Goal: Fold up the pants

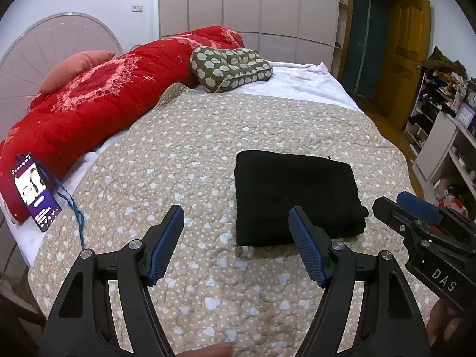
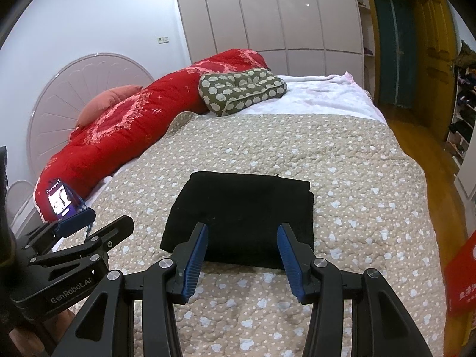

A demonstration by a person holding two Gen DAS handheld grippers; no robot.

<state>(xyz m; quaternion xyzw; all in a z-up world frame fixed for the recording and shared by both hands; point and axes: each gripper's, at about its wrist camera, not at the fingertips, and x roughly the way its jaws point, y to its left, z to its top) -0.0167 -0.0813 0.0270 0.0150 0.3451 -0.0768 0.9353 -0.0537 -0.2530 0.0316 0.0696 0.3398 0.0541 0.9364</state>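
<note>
Pants (image 1: pixel 294 196) folded into a black rectangle, lying flat on the quilt (image 1: pixel 193 148), right of center in left view, center in right view. My left gripper (image 1: pixel 236 238) jaws wide apart, nothing between. My right gripper (image 2: pixel 242 250) jaws apart, hovering at the pants' near edge, not gripping.

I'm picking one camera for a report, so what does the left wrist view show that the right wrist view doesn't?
Left wrist only: a purple clock on the shelves at the right.
Right wrist only: a red box at the right edge.
Both: the folded black pants on the beige quilt, the red duvet, and the phone.
</note>
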